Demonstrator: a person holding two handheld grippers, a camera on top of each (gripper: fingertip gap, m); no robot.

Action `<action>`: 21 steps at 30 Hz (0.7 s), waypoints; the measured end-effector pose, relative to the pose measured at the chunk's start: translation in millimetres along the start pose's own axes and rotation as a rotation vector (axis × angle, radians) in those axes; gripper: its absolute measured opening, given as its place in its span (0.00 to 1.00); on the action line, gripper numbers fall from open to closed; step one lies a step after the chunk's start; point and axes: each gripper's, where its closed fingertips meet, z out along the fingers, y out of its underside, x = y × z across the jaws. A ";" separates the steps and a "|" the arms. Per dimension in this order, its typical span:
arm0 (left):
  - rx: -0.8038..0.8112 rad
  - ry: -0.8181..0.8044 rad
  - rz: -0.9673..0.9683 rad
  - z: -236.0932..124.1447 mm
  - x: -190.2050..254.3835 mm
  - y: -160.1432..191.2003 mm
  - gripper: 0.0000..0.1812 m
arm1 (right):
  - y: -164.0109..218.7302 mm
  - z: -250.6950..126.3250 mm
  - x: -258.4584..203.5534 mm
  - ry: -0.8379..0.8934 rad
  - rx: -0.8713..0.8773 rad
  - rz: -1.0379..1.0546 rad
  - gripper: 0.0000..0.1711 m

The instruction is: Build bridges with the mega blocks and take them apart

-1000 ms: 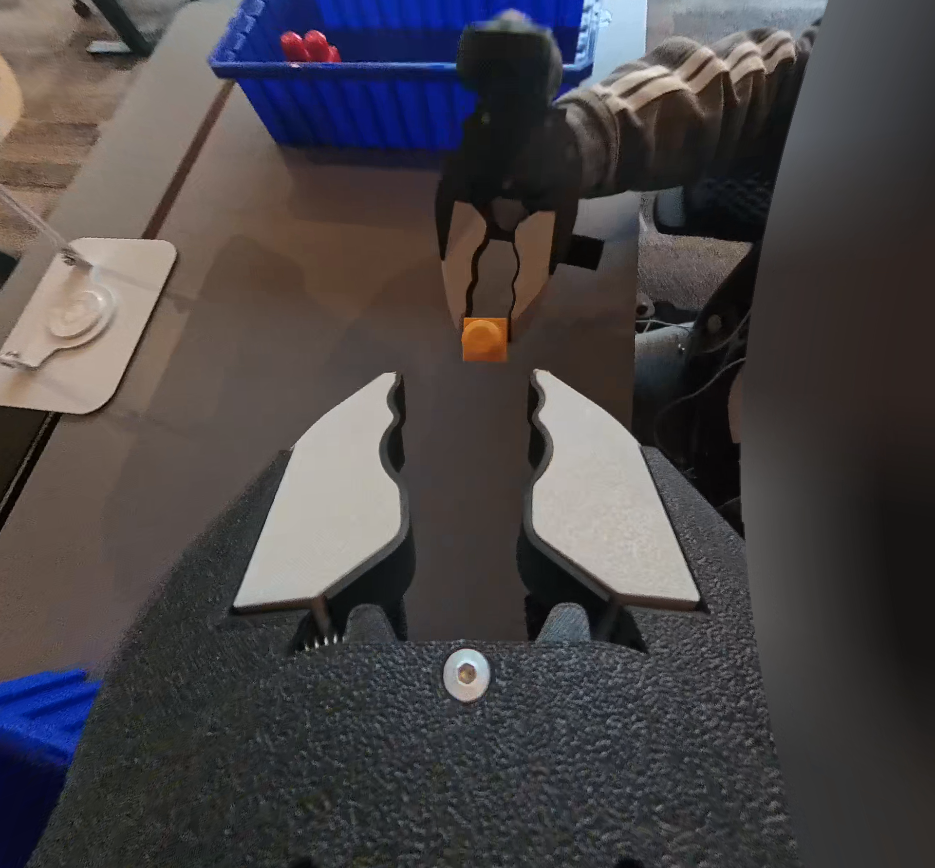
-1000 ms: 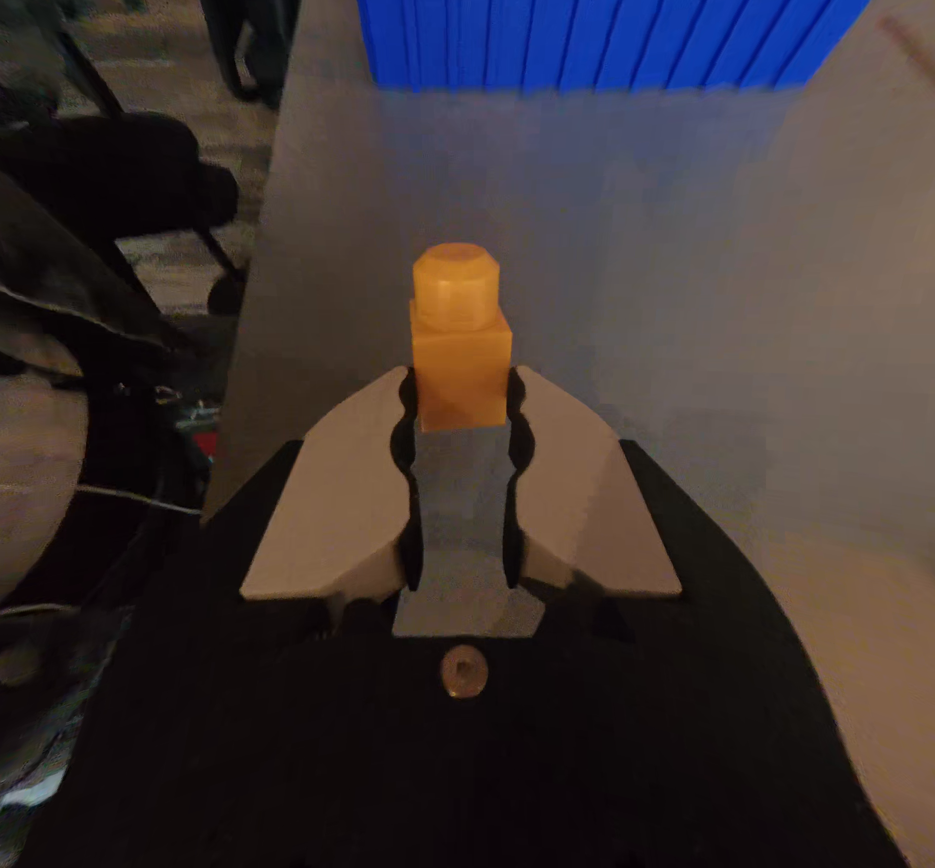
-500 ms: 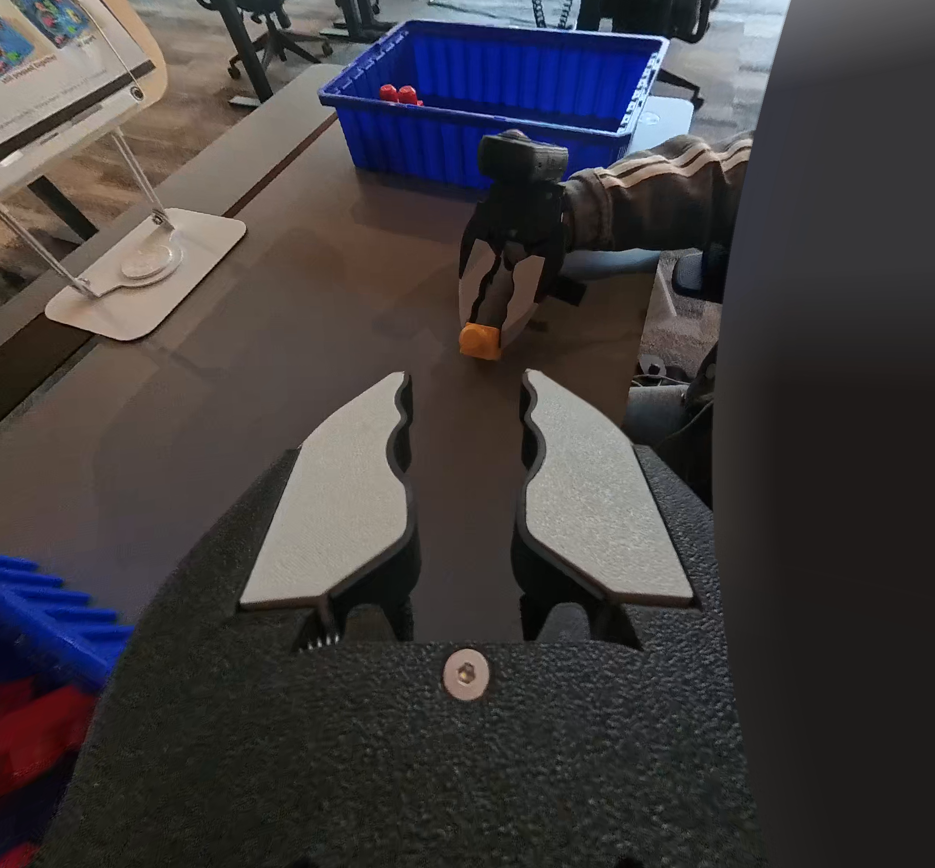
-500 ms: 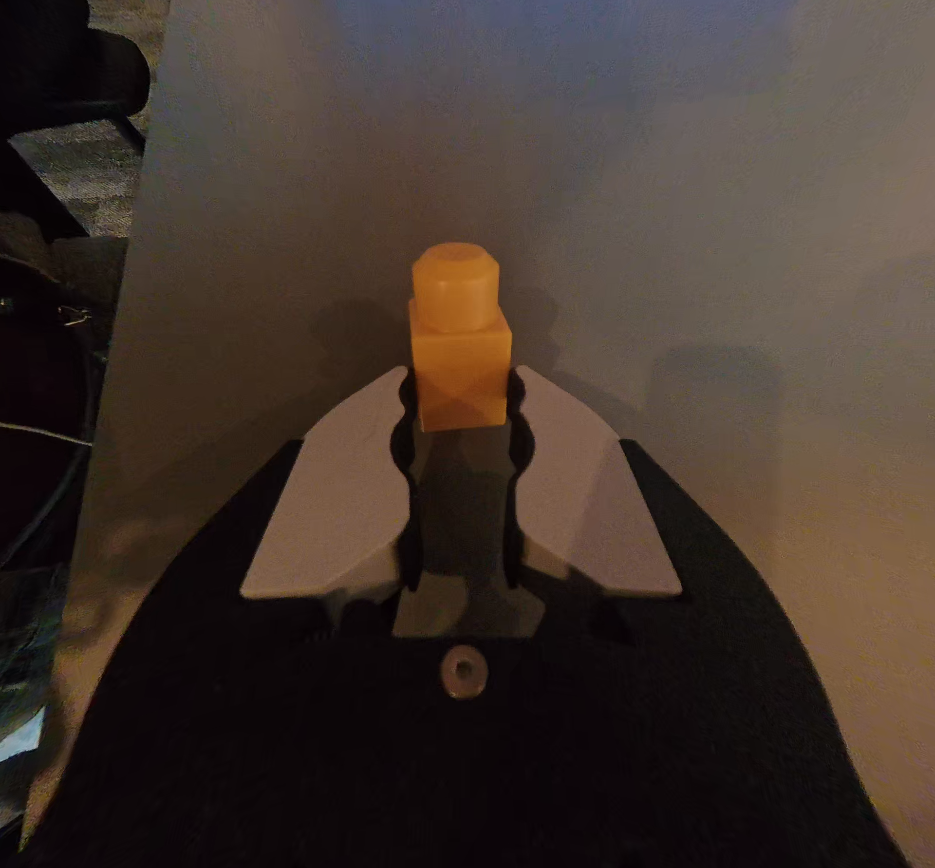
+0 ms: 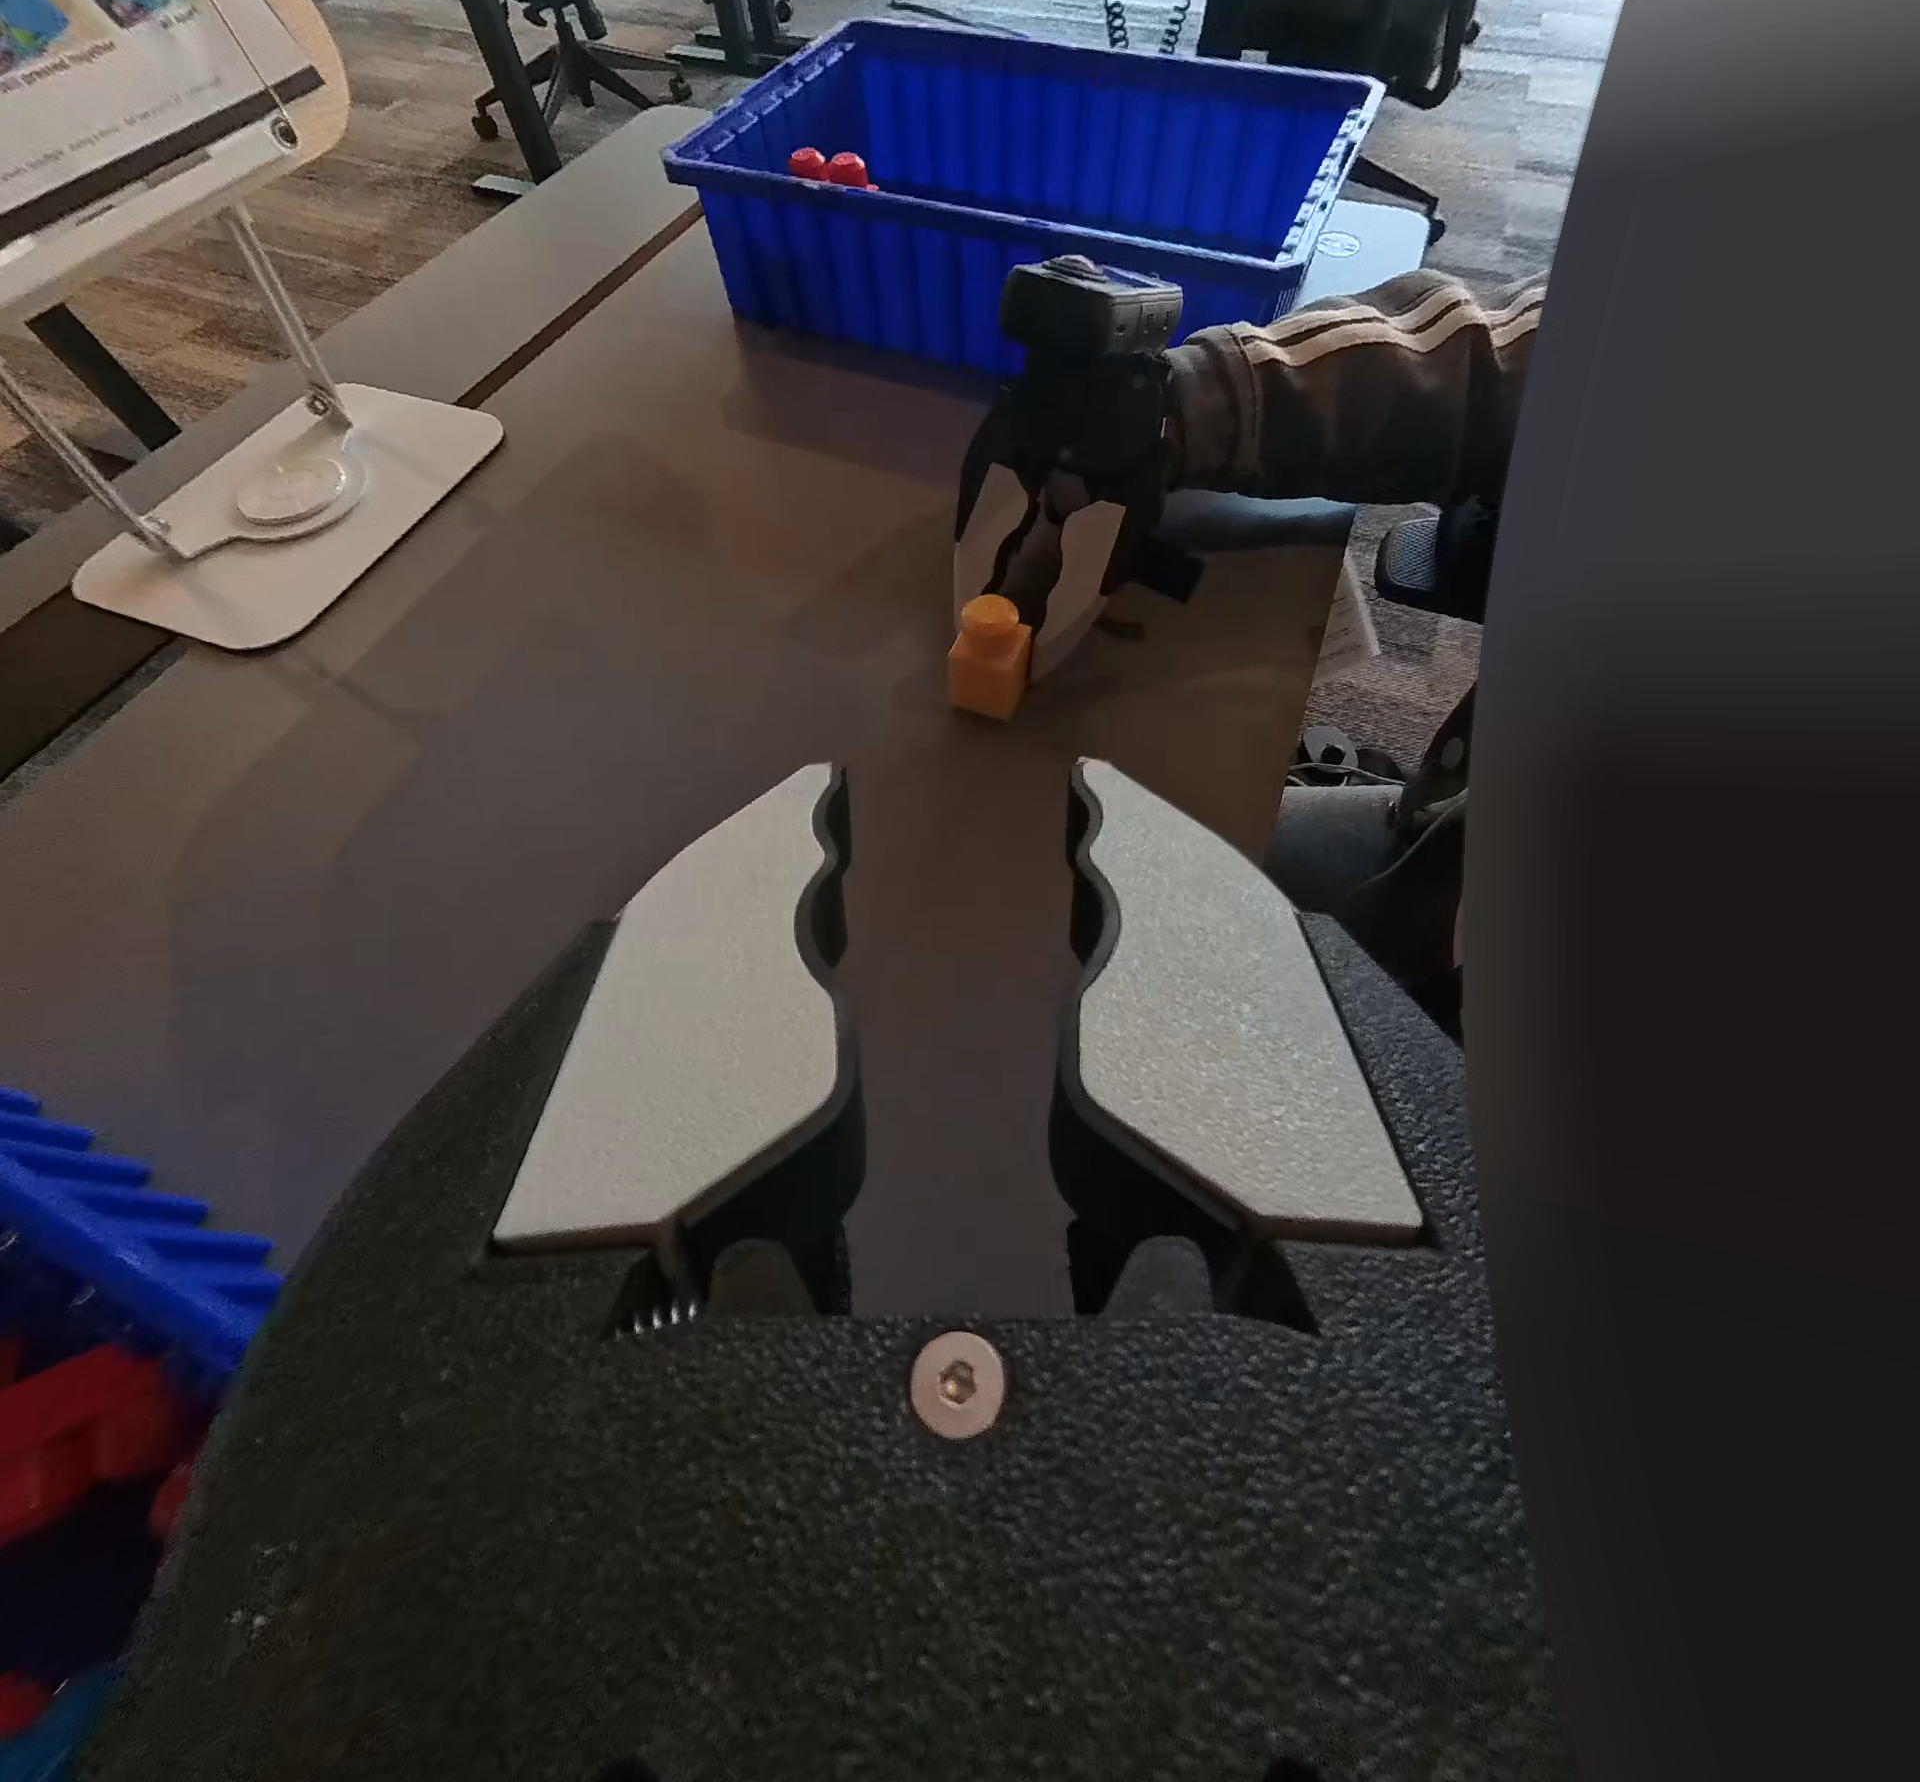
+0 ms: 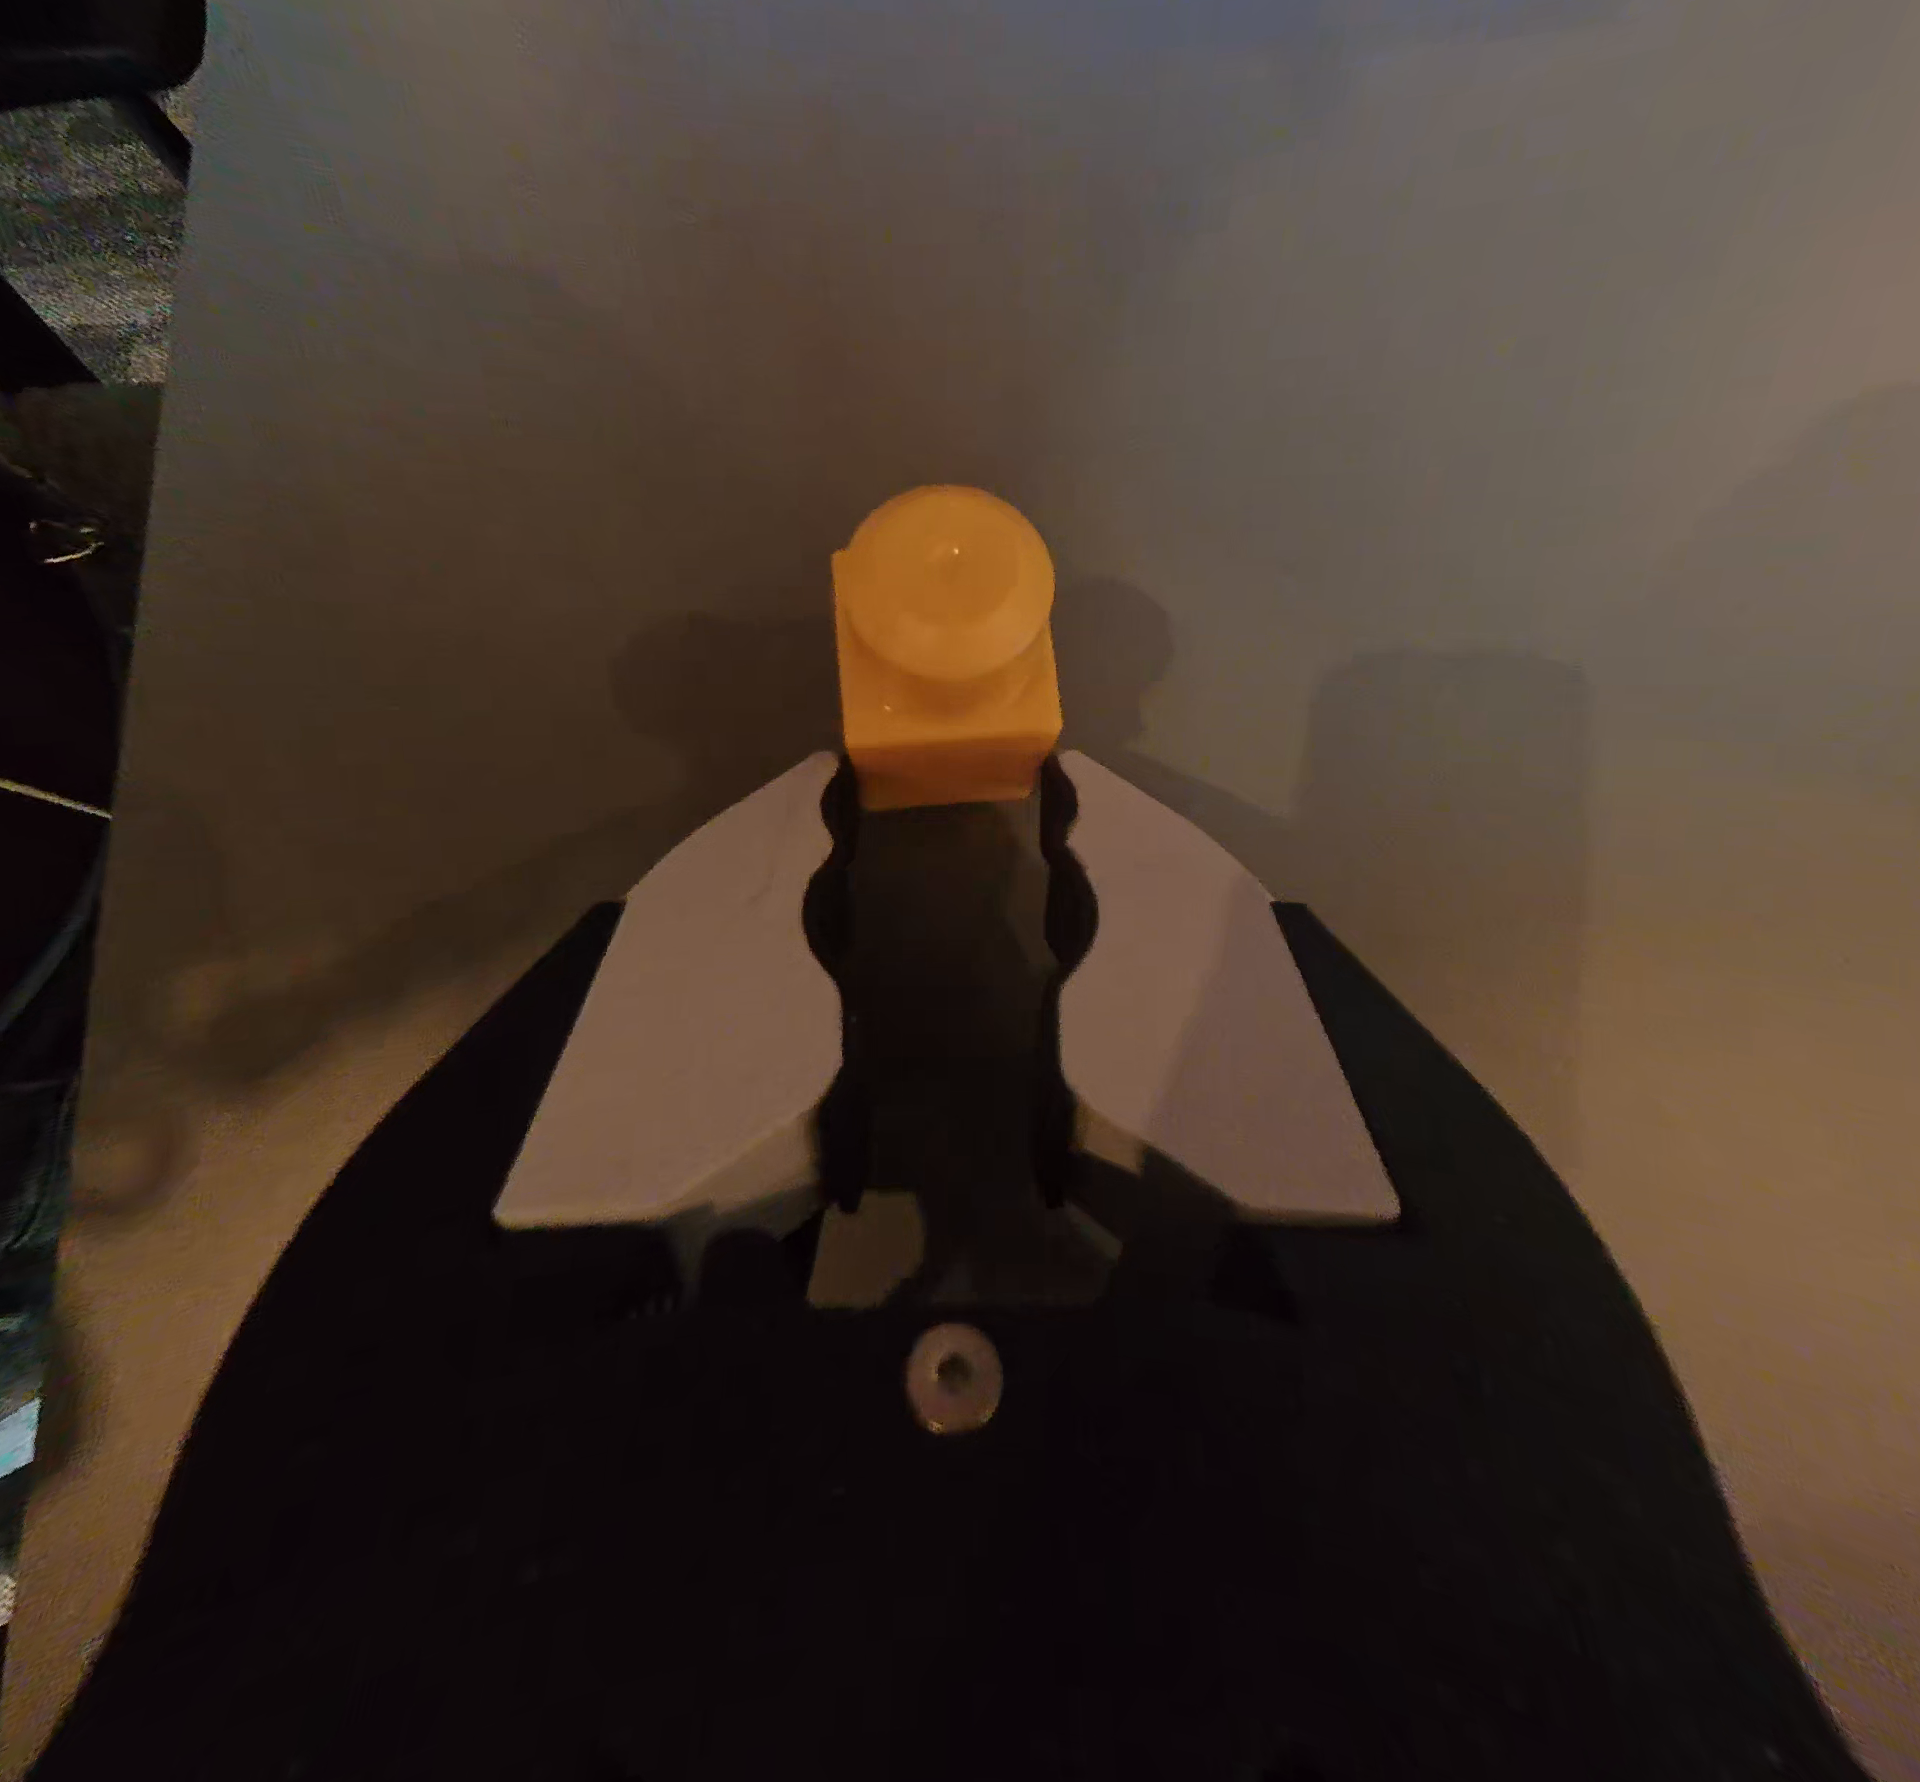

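A single-stud orange block [image 5: 987, 657] stands upright on the dark table [image 5: 520, 745], right of centre. My right gripper [image 5: 1013, 631] comes down on it from behind, shut on its lower body. In the right wrist view the orange block [image 6: 943, 662] sits between the tips of the right gripper [image 6: 945, 776], stud up, with its base at the table surface. My left gripper [image 5: 956, 776] is open and empty, held above the table a short way in front of the block.
A blue bin [image 5: 987, 298] with red blocks [image 5: 826, 166] stands at the far end of the table. A second blue bin [image 5: 94, 1244] with red blocks is at the lower left. A sign stand [image 5: 291, 506] sits at the left. The table's right edge [image 5: 1320, 589] is close to the block. Across from one pair of fingers to the other is roughly 30 cm.
My right gripper has lowered the orange block onto the table and tipped over it, so the stud top now shows. The left gripper has drawn back and tilted up.
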 end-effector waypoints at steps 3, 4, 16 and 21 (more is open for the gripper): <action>-0.049 -0.068 -0.002 -12.2 -9.9 5.7 0.24 | 1.1 -3.0 -3.6 -0.029 -0.003 0.036 0.31; -0.064 -0.098 -0.002 -19.2 -14.6 7.6 0.25 | 1.2 -5.3 -5.1 -0.035 -0.003 0.047 0.33; -0.597 -0.632 -0.101 -148.0 -146.9 113.6 0.23 | -29.7 -75.4 -13.6 0.147 0.196 0.018 0.33; -0.881 -0.436 0.063 -140.1 -180.7 172.8 0.24 | -48.7 -96.6 -20.7 0.191 0.267 -0.010 0.32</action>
